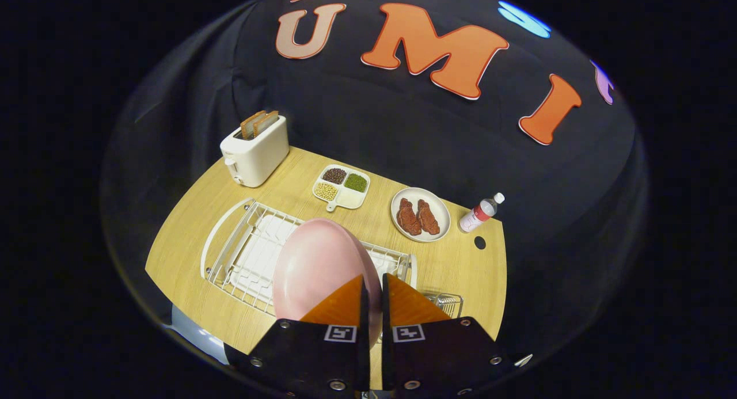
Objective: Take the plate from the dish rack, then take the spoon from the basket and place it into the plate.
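Jaws pinch pink plate (314, 272) rim, plate above dish rack (242, 255).

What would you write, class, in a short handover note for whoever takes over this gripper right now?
Gripper: fingers closed on the rim of the pink plate, held up on edge above the dish rack.
Basket: just beyond the right finger, by the rack's end; I cannot make out the spoon in it.
Done: plate gripped and out of the rack, as far as I can tell.
Left: set the plate on the table, take the spoon from the basket, lay it in the plate.
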`<state>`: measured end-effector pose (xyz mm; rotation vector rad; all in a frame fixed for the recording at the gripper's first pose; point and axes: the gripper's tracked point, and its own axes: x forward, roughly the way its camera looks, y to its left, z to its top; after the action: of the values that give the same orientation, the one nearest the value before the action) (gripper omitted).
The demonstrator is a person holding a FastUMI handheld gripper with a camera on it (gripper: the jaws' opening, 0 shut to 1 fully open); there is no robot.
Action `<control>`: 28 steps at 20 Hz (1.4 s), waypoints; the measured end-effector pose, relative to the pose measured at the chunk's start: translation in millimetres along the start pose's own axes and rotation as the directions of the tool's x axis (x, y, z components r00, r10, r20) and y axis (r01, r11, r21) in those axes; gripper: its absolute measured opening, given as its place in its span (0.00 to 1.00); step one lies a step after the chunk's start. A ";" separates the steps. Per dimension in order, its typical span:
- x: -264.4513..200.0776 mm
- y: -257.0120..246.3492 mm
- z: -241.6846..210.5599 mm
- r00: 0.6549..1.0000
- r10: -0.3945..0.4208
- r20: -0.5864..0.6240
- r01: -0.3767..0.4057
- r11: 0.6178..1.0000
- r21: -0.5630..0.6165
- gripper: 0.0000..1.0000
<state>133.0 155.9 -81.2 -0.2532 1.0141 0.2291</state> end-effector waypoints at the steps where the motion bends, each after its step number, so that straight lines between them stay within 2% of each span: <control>1: -5.8 3.2 -5.9 1.000 0.011 0.007 -0.011 1.000 -0.002 0.08; 7: -34.1 25.0 -58.9 0.997 0.068 0.024 -0.067 0.997 -0.040 0.08; 13: -39.6 41.1 -124.5 0.991 0.132 -0.018 -0.132 0.991 -0.035 0.08; 16: -33.8 38.5 -147.8 0.991 0.133 -0.028 -0.134 0.991 -0.020 0.08; 24: -3.3 41.0 -215.5 0.976 0.193 -0.100 -0.182 0.977 0.113 0.08; 28: 14.7 39.0 -238.6 0.978 0.173 -0.119 -0.156 0.977 0.143 0.08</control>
<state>-63.4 119.2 -218.1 -0.0627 1.1771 0.2970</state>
